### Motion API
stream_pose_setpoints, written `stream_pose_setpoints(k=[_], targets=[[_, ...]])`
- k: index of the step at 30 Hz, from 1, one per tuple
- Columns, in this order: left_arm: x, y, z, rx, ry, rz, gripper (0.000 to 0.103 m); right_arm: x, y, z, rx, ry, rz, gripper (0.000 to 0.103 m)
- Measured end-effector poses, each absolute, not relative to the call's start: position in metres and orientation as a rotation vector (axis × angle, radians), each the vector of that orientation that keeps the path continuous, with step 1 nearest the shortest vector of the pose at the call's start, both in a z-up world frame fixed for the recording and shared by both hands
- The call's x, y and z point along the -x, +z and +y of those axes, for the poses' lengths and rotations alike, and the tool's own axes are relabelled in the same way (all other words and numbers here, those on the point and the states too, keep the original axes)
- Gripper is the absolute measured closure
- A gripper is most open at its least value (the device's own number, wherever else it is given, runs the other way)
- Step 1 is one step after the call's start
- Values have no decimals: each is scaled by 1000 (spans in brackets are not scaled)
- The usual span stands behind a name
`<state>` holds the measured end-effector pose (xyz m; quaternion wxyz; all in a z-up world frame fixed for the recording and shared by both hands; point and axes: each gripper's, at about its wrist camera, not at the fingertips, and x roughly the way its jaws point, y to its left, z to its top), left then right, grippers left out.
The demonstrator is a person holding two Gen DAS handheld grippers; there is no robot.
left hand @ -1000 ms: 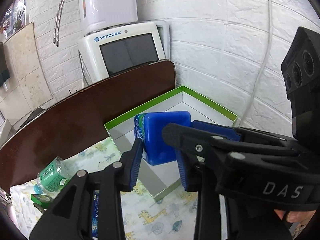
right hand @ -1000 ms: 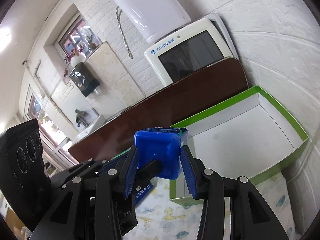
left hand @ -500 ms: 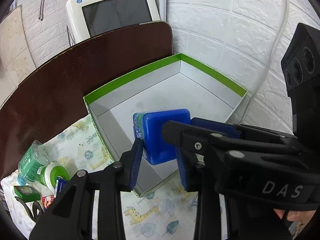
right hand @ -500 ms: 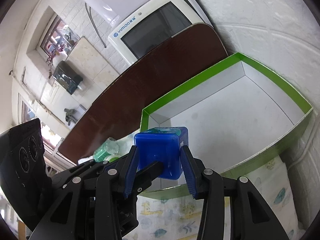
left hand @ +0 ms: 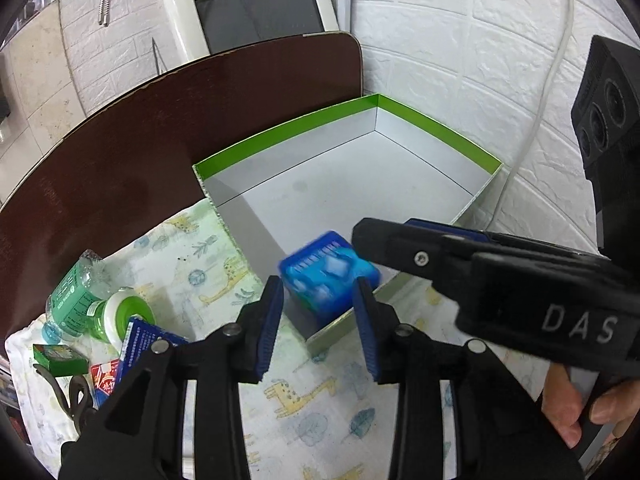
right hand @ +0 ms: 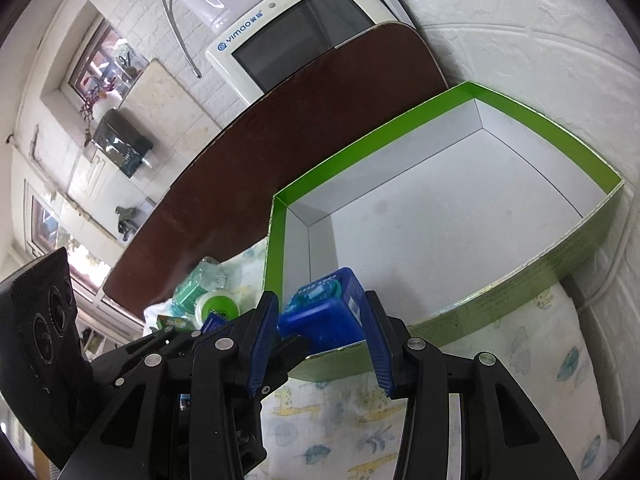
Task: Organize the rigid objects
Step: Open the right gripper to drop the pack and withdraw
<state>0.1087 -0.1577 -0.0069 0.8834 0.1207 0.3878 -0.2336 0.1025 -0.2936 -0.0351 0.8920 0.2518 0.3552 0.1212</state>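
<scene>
Blue container lies blurred in near corner of green-rimmed box, apparently just dropped. Both grippers, left and right, fingers apart, clear of it. Placement step looks finished; next, reach for clutter on cloth: green bottle, small boxes.
</scene>
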Motion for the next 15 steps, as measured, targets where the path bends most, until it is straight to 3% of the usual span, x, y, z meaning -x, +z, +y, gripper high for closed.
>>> stream_pose_setpoints(k=[8,15], targets=[[-91,18,-74,-154,-314,720,43,-91,-10,-255,-439,297,710,57],[-68,10,-2,-92,-181,708,37,-96,-12,-199,-358,382,758,57]])
